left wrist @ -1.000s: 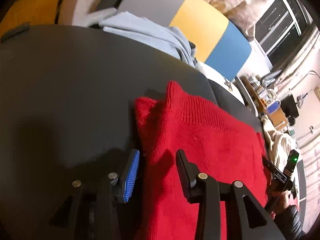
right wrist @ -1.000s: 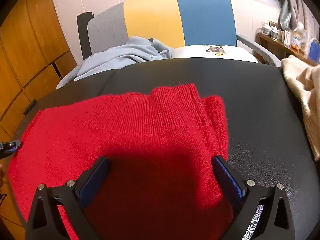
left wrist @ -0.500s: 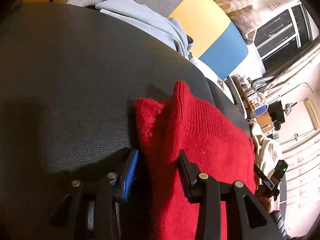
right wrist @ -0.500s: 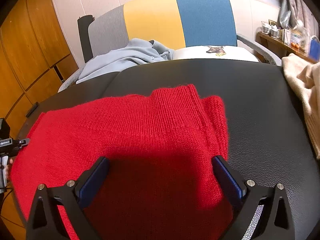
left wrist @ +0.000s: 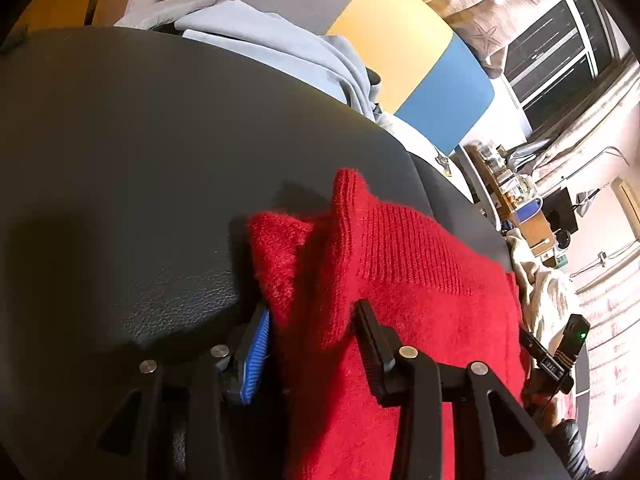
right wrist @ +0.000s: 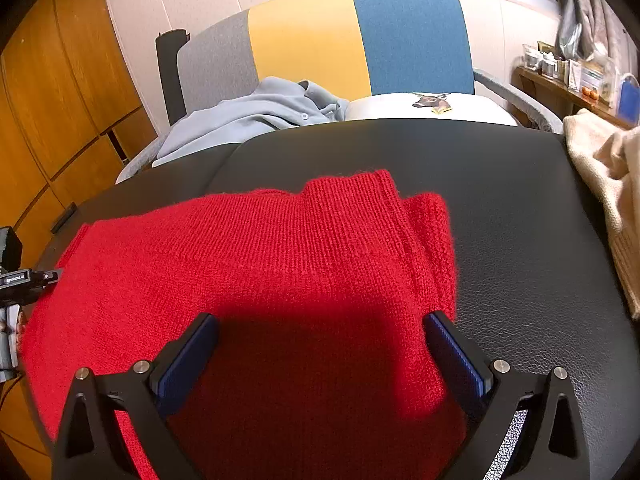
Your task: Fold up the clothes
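Red knitted sweater point(right wrist: 256, 280) partly folded on the black padded surface point(right wrist: 520, 240), both claws at it.

The far edge, ahead of the right claw point(right wrist: 320, 356), lies doubled over; the rest looks still to fold. That claw stands wide open, empty, over the knit. Only the left view shows the left claw point(left wrist: 310, 340) half-closed around a raised fold; the grip itself I cannot tell.

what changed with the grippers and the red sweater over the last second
The left gripper eased forward, so the red sweater fold's edge now sits deeper between its open fingers; nothing was gripped or released. The right gripper stayed open over the sweater, which kept its shape on the black surface.
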The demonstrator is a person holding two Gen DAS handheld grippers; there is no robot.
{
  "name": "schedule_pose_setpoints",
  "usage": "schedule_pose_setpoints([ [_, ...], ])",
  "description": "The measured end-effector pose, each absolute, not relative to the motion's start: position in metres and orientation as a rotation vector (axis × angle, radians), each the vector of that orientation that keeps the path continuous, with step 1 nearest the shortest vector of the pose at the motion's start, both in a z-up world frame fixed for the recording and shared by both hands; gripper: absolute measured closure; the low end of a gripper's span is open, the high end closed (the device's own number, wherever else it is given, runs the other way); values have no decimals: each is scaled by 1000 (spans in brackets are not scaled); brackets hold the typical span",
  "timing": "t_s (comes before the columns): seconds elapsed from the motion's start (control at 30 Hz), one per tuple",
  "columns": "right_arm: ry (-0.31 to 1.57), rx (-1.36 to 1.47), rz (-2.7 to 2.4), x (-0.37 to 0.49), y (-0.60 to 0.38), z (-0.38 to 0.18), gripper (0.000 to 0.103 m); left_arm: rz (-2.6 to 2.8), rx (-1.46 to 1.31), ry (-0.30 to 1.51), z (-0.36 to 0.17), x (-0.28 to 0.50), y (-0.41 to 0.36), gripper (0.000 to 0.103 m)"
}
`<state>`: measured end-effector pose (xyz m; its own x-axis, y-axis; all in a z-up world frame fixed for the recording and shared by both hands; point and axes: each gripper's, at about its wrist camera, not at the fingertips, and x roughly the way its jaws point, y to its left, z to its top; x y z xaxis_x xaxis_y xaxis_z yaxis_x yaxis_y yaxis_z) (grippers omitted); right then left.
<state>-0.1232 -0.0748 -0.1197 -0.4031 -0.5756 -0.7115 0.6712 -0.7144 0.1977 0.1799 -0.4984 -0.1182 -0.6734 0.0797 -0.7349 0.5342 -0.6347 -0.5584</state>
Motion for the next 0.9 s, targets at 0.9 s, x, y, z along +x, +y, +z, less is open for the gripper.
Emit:
schedule_pose_setpoints([
  [0.9,255,990,-1684,-119,-88,-84,0,-2266,1192,1044,-104,177,-506,89],
])
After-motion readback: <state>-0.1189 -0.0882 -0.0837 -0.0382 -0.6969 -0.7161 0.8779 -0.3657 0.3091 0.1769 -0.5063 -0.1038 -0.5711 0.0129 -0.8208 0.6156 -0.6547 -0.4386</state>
